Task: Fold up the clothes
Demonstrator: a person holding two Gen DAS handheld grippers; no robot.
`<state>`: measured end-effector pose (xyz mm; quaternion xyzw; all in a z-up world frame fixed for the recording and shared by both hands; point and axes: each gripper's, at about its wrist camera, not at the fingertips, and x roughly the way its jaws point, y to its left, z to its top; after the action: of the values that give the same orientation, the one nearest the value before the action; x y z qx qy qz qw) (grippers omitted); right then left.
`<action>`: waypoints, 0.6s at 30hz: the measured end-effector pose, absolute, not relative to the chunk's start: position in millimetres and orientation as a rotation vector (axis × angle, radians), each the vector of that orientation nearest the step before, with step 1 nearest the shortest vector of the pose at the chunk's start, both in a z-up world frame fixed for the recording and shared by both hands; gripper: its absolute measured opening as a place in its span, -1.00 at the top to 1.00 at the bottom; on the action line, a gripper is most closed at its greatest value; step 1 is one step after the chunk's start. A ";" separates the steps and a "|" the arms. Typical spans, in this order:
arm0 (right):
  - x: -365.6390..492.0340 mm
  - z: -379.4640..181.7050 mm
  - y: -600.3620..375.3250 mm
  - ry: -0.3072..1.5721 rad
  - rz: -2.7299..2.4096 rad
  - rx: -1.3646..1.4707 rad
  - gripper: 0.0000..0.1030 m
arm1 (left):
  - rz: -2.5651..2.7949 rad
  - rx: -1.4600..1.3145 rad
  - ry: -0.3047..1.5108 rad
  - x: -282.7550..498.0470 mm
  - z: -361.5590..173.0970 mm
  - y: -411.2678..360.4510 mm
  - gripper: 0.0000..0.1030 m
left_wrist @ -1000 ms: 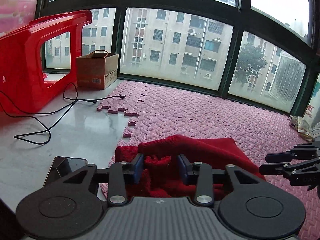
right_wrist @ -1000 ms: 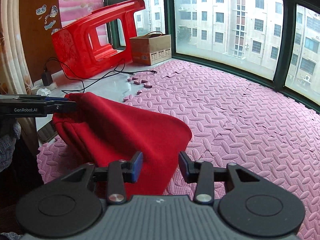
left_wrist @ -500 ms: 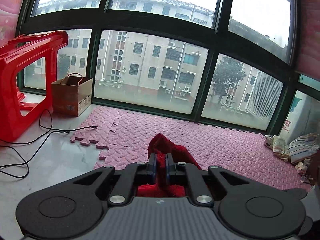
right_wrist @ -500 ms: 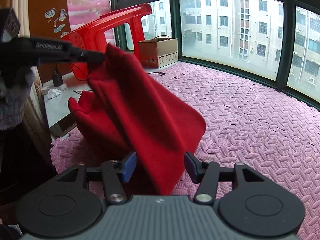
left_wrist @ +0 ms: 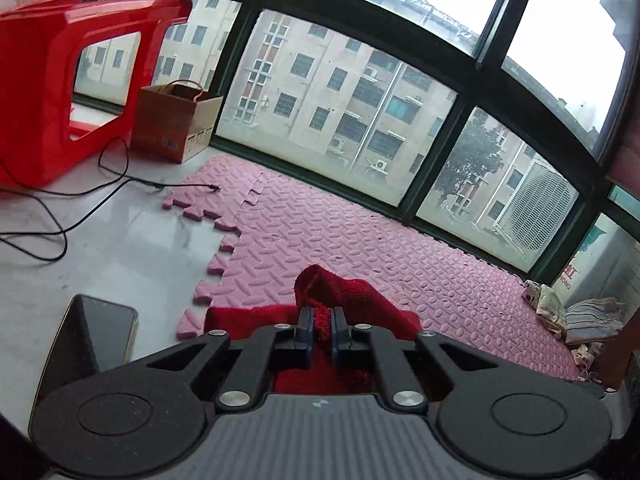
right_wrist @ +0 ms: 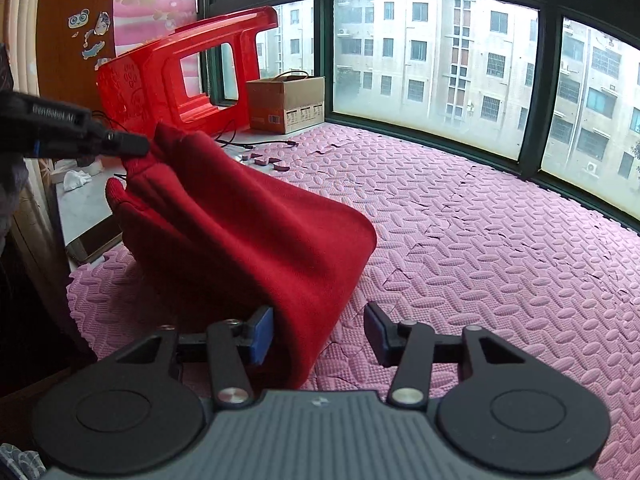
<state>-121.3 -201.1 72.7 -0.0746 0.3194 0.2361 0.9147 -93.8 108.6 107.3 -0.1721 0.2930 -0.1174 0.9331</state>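
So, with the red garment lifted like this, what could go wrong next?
1. The left gripper pinches only a small bunch of the red garment; the knit may slip out.
2. The right gripper is open with the hanging lower edge between its fingers; closing now may catch several layers and spoil the fold.
3. The phone lies near the garment and could be dragged.
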 end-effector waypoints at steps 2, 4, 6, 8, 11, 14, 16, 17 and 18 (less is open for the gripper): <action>-123.0 72.2 -198.0 0.672 0.504 -0.166 0.07 | -0.211 -0.374 0.642 -98.6 91.7 117.5 0.83; -123.9 74.3 -197.1 0.687 0.527 -0.171 0.07 | -0.188 -0.363 0.667 -103.3 83.4 120.1 0.81; -123.2 80.3 -200.3 0.704 0.554 -0.155 0.07 | -0.174 -0.339 0.660 -110.9 82.1 123.1 0.73; -120.4 88.1 -203.9 0.704 0.567 -0.133 0.07 | -0.169 -0.335 0.645 -117.8 84.8 126.0 0.72; -108.2 103.6 -204.7 0.696 0.585 -0.095 0.11 | -0.163 -0.309 0.615 -122.6 93.7 126.6 0.68; -91.0 112.2 -190.3 0.678 0.625 -0.098 0.19 | -0.187 -0.271 0.587 -119.0 101.9 116.1 0.34; -79.1 111.2 -176.8 0.678 0.635 -0.120 0.21 | -0.179 -0.231 0.579 -114.7 101.8 108.9 0.21; -73.1 110.7 -170.1 0.678 0.641 -0.131 0.22 | -0.176 -0.228 0.582 -110.7 100.9 107.5 0.14; -67.1 110.2 -163.4 0.678 0.646 -0.142 0.25 | -0.174 -0.226 0.585 -106.6 100.0 106.1 0.13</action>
<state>-67.2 -163.3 110.2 -0.0686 0.3265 0.3110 0.8899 -106.6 106.1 100.0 -0.1110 0.2872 -0.0855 0.9476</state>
